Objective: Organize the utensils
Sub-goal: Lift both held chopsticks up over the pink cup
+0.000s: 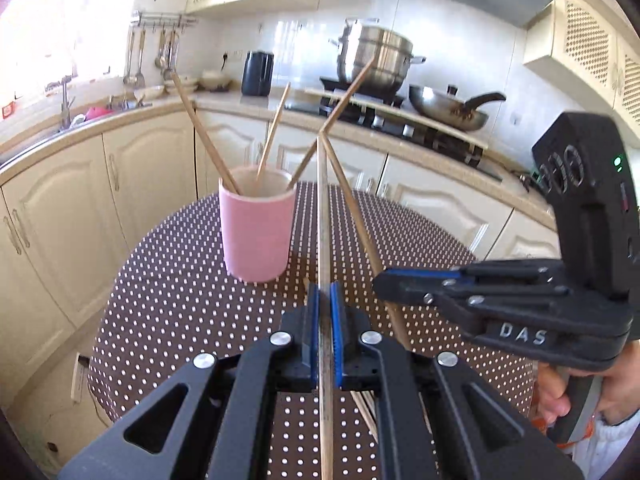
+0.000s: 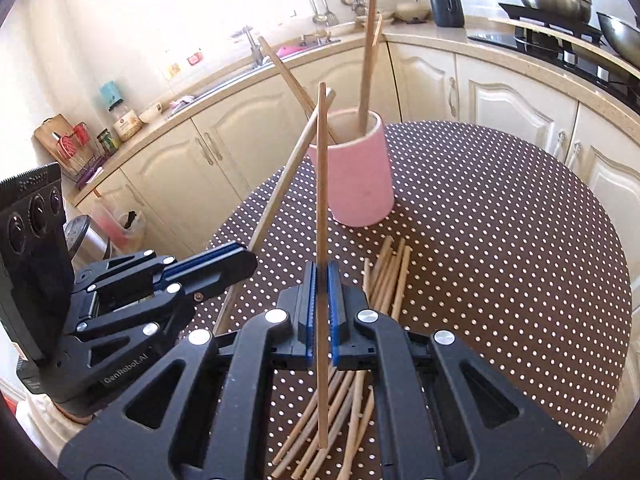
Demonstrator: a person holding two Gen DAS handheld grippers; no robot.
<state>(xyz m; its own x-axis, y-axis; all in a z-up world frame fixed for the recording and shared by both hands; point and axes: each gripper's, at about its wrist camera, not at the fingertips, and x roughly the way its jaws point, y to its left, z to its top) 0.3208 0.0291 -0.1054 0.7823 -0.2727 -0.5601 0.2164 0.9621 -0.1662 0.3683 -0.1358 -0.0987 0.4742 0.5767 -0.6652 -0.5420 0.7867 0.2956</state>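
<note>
Left wrist view: left hand-held gripper [image 1: 325, 300] is clamped on one chopstick [image 1: 322, 216], blue pads tight on both sides, stick running up the middle of the frame w/ its tip near the pink cup [image 1: 256, 232]. Right hand-held gripper [image 1: 384, 283] comes in from the right side, also clamped on its own chopstick [image 1: 352, 204], which leans across & crosses the first one near the top. A hand [image 1: 560, 396] grips its handle at the lower right.

Pink cup stands upright on the table [image 1: 168, 304] (brown cloth w/ white dots), approx centre-left, w/ three chopsticks [image 1: 208, 140] already leaning inside at diff angles.

Right wrist view: right hand-held gripper [image 2: 320, 296] pinches its stick upright between the pads, lower end hanging over the loose pile of chopsticks [image 2: 384, 276] lying on the table [image 2: 500, 240] just in front of the cup [image 2: 356, 184]. Left hand-held gripper [image 2: 250, 258] shows at left, its stick slanting up toward the cup rim. Both held sticks are off the table, near the cup but not in it.

Behind: cream cabinets [image 1: 140, 168], sink [image 1: 72, 120], steel pot [image 1: 372, 56] & wok [image 1: 448, 110] on the stove.
</note>
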